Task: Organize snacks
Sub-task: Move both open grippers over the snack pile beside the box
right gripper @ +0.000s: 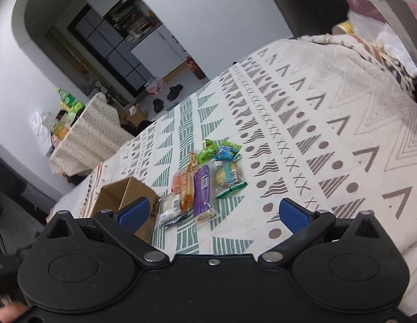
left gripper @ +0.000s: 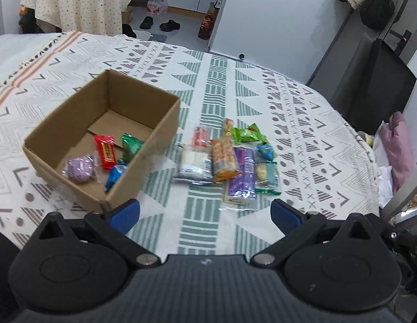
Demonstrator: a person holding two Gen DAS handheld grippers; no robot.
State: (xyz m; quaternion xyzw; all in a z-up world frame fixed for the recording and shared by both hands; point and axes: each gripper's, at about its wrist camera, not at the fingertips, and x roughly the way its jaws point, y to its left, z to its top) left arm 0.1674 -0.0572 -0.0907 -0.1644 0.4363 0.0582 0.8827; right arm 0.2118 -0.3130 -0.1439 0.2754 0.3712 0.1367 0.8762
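A brown cardboard box [left gripper: 143, 145] stands open on the patterned cloth; inside lie a purple round snack [left gripper: 80, 167], a red bar [left gripper: 105, 151], a green packet [left gripper: 130, 146] and a blue packet [left gripper: 114, 175]. To its right sits a pile of wrapped snacks: a white pack [left gripper: 193, 164], an orange cracker pack [left gripper: 224, 158], a purple bar [left gripper: 242, 178] and green packets [left gripper: 246, 133]. My left gripper [left gripper: 205, 215] is open and empty, held short of the pile. The right gripper [right gripper: 212, 214] is also open and empty, near the purple bar [right gripper: 202, 192] and the box [right gripper: 127, 196].
The cloth-covered table [left gripper: 302, 113] curves away at right, where a black chair [left gripper: 375, 86] and pink bags [left gripper: 400, 145] stand. Beyond the far edge are shoes [left gripper: 169, 24] on the floor and another draped table [left gripper: 81, 2].
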